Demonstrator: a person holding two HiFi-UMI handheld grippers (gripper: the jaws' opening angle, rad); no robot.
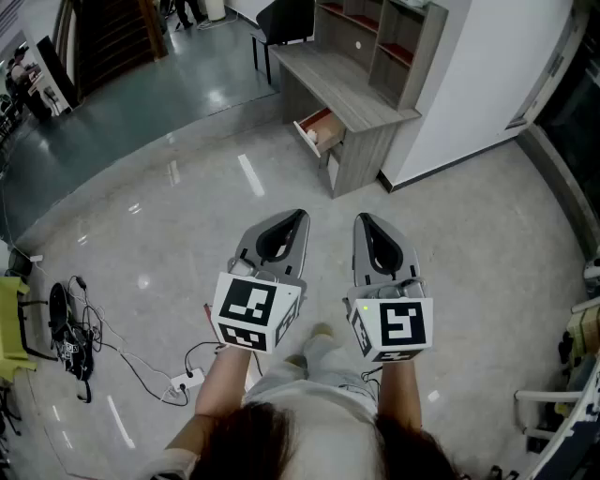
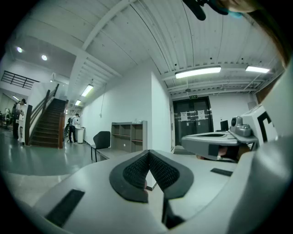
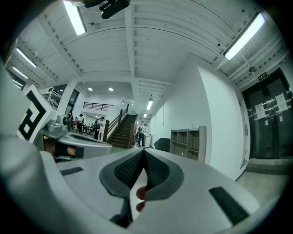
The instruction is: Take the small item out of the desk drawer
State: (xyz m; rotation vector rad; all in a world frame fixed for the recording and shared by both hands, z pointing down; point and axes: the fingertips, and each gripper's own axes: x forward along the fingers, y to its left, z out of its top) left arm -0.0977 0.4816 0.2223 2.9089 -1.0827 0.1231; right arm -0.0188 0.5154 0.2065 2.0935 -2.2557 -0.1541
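A grey wooden desk point(image 1: 345, 92) stands far ahead against the white wall. Its top drawer point(image 1: 317, 131) is pulled open and shows a red inside; whatever lies in it is too small to make out. I hold both grippers level over the floor, well short of the desk. The left gripper point(image 1: 299, 216) is shut, its ribbed pads point(image 2: 137, 170) meeting at the tip with nothing between them. The right gripper point(image 1: 361, 219) is shut and empty as well, pads point(image 3: 155, 169) touching. Each gripper sees the other beside it, with the desk small and distant.
A shelf unit point(image 1: 394, 37) sits on the desk and a black chair point(image 1: 281, 21) stands behind it. Cables and a power strip point(image 1: 184, 380) lie on the floor at my left. A staircase point(image 2: 48, 123) with people near it rises far off.
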